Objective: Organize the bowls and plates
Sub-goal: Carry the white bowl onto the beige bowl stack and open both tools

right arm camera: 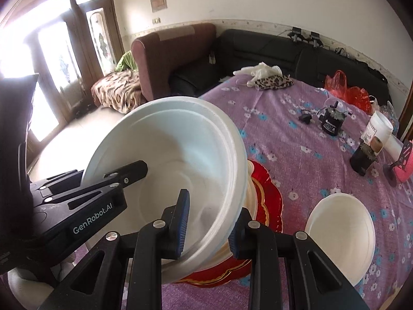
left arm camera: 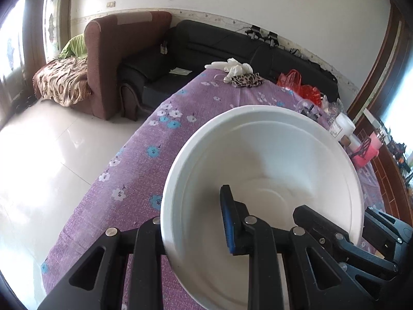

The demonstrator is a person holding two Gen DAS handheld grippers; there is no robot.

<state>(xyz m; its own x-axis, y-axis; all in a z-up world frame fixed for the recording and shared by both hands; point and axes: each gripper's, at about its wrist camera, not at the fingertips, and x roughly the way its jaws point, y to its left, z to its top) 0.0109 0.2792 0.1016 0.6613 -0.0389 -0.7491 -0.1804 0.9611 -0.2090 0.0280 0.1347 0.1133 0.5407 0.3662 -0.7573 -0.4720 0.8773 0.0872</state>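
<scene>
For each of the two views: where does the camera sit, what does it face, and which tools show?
Left wrist: behind the left tool, which clamps the white bowl's rim; faces sofas; the right tool enters opposite.
Right wrist: behind the right tool, clamping that bowl above a red plate; left tool visible.
Shared: bowl, purple tablecloth.

You hold a matt white foam-like bowl [right arm camera: 165, 170] with a faintly grainy skin; a second bowl [right arm camera: 340, 235] looks the same. Your right gripper [right arm camera: 206, 230] is matt black plastic with ribbed blue pads [right arm camera: 182, 222] and bright metal pins. The red plate [right arm camera: 268, 204] is glossy with gilt trim. The desk [right arm camera: 296, 155] wears woven purple floral cloth; the floor tiles [left arm camera: 38, 155] shine
</scene>
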